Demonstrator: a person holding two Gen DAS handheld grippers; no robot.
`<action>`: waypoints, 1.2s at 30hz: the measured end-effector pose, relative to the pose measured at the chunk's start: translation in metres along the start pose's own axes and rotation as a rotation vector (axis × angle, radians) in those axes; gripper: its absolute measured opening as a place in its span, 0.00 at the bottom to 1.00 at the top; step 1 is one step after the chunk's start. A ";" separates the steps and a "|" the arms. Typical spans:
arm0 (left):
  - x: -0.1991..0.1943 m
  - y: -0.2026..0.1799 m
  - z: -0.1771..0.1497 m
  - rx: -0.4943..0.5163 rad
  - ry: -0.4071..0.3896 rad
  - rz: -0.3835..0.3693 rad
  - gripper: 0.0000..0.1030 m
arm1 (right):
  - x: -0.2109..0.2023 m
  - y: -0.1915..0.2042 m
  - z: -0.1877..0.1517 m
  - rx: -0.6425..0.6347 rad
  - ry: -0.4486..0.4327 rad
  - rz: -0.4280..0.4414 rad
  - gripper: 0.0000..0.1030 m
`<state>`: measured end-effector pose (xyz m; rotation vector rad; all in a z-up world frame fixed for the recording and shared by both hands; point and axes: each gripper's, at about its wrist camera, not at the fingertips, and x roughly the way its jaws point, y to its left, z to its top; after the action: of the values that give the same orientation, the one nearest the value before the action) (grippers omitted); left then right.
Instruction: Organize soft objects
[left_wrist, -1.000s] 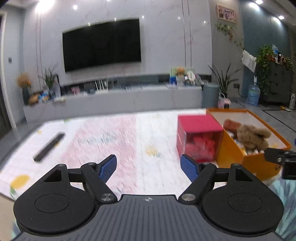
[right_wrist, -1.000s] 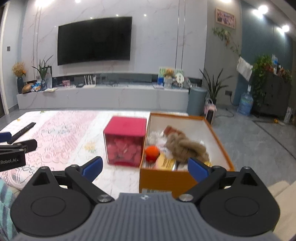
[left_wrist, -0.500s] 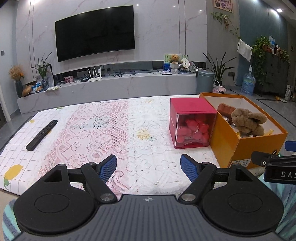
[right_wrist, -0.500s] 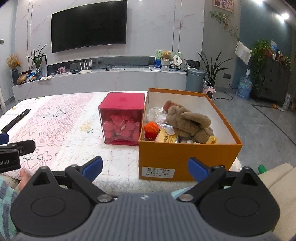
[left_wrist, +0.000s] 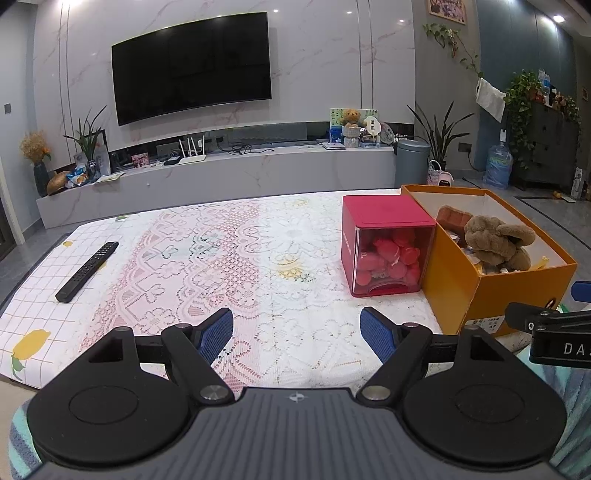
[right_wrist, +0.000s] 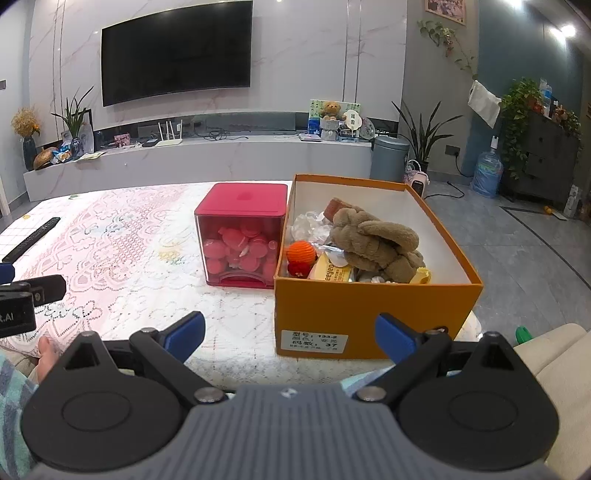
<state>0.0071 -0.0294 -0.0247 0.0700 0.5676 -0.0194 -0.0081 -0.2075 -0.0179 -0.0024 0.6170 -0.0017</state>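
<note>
Across a lace-covered table, both my tongs hang released and empty, short of the boxes.

At far left lies a remote (left_wrist: 88, 271); my left tongs (left_wrist: 296, 334) gape over bare cloth (left_wrist: 221, 251). Further right stands a red box (right_wrist: 242, 236), touching the orange box (right_wrist: 373, 314). The brown plush toy (right_wrist: 376, 243) lies in that orange box, its long axis running left to right, straight ahead of my right tongs (right_wrist: 290, 338), which I judge the nearer pair.
</note>
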 end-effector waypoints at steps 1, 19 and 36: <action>0.000 0.000 0.000 0.000 0.001 -0.001 0.89 | 0.000 0.000 0.000 -0.001 -0.001 0.001 0.94; -0.003 -0.002 0.000 0.001 0.008 -0.006 0.89 | 0.000 0.000 0.000 -0.006 0.001 0.002 0.94; -0.003 -0.001 0.001 0.001 0.010 -0.006 0.89 | 0.002 0.005 0.000 -0.023 0.009 0.011 0.94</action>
<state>0.0047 -0.0306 -0.0226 0.0690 0.5777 -0.0251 -0.0068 -0.2026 -0.0189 -0.0215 0.6260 0.0157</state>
